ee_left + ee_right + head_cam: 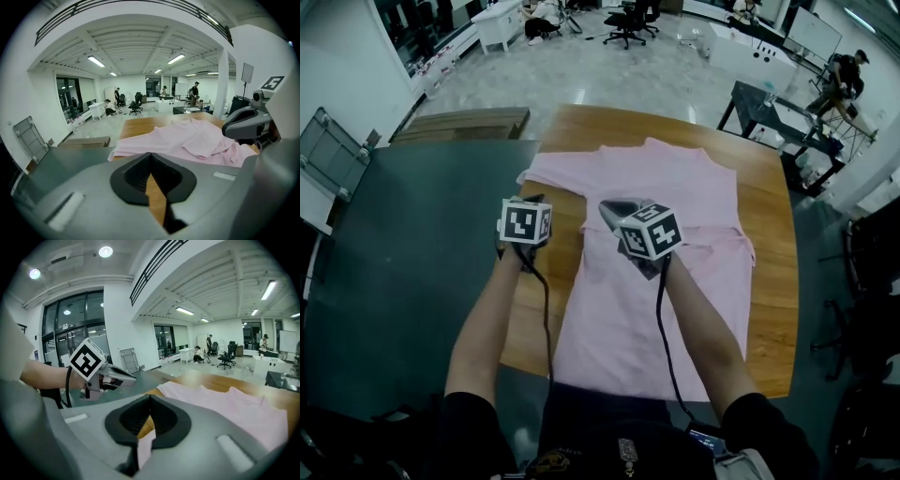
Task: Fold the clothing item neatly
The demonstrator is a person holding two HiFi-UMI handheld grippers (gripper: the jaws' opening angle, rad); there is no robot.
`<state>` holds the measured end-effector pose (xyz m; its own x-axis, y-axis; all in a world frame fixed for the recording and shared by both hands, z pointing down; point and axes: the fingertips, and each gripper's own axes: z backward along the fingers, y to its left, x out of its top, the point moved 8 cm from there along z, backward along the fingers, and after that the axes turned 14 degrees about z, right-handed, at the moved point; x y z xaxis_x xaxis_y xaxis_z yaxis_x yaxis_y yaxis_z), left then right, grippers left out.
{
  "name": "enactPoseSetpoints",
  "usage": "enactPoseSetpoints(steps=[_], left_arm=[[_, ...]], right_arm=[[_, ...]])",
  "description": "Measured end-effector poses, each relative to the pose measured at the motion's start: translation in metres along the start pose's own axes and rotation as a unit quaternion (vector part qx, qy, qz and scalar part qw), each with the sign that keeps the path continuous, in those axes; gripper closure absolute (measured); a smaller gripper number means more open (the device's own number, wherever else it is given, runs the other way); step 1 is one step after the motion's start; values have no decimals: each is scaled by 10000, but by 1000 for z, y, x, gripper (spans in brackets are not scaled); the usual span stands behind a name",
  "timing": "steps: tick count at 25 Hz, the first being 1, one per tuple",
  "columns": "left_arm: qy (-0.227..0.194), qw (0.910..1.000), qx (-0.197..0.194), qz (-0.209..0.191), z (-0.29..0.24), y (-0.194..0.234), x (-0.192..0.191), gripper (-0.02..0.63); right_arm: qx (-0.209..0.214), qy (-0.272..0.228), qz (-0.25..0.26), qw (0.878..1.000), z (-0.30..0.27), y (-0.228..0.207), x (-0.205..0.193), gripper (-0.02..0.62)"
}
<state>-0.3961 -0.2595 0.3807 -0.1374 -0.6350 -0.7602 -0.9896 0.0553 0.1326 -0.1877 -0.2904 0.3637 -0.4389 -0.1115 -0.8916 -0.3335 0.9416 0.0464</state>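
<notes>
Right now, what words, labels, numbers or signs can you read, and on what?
None can be read.
The left gripper's cube and the right gripper's cube bear only black-and-white square patterns, no words.
The pink shirt shows no print.

One pink shirt, spread from the near edge of one wooden tabletop toward its far edge. Two tools: left tool, right tool. Two marker cubes: left cube, right cube. Two black cables: left cable, right cable. One dark grey tabletop along the left edge.
</notes>
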Motion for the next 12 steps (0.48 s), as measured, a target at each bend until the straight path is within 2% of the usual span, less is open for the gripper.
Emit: enactPoseSetpoints(steps=[5,12], left_arm=[[-204,9998,69,-56,-39,66,10,598],[41,10000,-15,-22,-112,139,19,598]], right_arm=[[-20,182,-180,9997,-57,5,0,592],[-210,407,-425,9980,-125,-2,1,592]])
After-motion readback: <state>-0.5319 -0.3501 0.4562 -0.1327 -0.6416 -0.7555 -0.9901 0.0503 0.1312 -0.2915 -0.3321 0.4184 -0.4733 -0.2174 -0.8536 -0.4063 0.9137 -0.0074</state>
